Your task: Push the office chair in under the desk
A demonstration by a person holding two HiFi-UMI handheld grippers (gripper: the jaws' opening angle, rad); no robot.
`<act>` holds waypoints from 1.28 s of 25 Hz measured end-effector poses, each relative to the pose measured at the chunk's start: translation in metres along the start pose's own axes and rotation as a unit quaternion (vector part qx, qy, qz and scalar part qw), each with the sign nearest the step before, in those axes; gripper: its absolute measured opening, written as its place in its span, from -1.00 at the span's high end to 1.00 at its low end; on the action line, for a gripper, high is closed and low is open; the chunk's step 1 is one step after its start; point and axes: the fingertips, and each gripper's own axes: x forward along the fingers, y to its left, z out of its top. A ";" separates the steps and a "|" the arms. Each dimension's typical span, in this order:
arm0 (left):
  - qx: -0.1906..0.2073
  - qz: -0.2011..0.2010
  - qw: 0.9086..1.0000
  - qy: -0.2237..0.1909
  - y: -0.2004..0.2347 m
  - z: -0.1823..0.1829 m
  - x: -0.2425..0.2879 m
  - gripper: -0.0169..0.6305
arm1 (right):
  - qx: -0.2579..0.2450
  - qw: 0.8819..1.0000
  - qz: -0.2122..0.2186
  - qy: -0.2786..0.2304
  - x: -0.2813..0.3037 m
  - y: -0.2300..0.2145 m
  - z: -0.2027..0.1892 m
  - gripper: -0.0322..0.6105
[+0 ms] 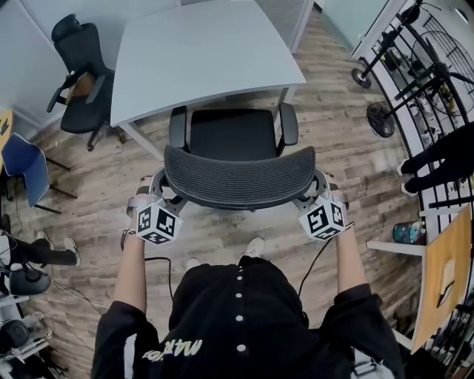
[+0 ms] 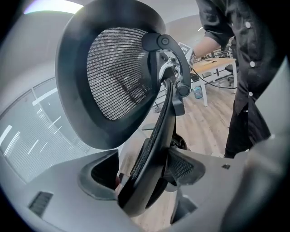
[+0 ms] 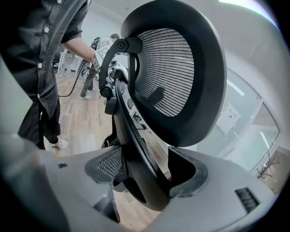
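Black mesh office chair (image 1: 235, 141) at head view's centre, seat front at near edge of pale grey desk (image 1: 200, 44) in upper half, not yet under. Left gripper (image 1: 157, 198) and right gripper (image 1: 318, 197) at backrest's two ends. Left gripper view: jaws clamped on backrest rim. Right gripper view: same pinch. Push evenly and straight, armrests clearing desk legs. White shirt print at bottom edge unreadable.

Light: bright, even, diffuse indoor; shadows soft. Glare: ceiling light (image 2: 49, 6) above your left gripper (image 2: 144, 181). Your gripper views: heavy fisheye bending, dark corners, near jaws blurred. Head view: sharp.
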 end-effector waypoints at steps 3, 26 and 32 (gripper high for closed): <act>-0.007 0.009 1.000 0.007 -0.001 0.006 0.005 -0.15 | -0.008 1.000 0.008 -0.008 0.003 -0.010 -0.006 -0.13; -0.047 0.060 0.996 0.045 -0.017 0.041 0.020 -0.15 | -0.058 0.995 0.055 -0.056 0.012 -0.058 -0.034 -0.13; -0.048 0.064 0.996 0.043 -0.018 0.045 0.022 -0.16 | -0.060 0.995 0.058 -0.057 0.012 -0.061 -0.037 -0.13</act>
